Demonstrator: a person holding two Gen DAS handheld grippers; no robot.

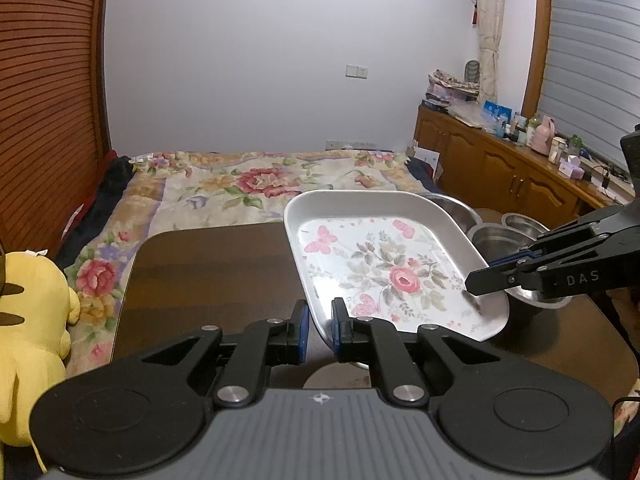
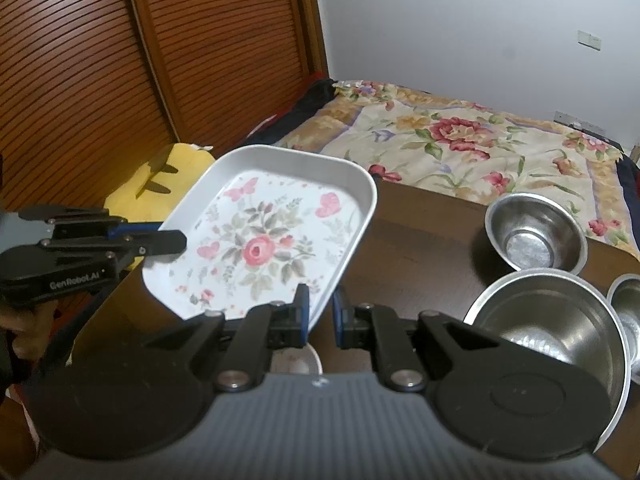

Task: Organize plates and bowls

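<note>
Two grippers, left gripper [image 1: 319, 326] and right gripper [image 2: 320, 312], each clamp an edge of the floral tray [image 2: 264, 240] tilted above the worktop [image 2: 420, 240], steel bowls [image 2: 536, 236] at three o'clock.

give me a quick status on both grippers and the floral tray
Left gripper and right gripper each clamped on an edge of the floral tray. Tray tilted, lifted off the table. Steel bowls sit alongside it.

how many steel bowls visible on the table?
3. Far bowl sits toward the bed, large bowl nearest the right tool, small bowl at the right edge, cropped. More may hide beneath the lifted floral tray.
</note>
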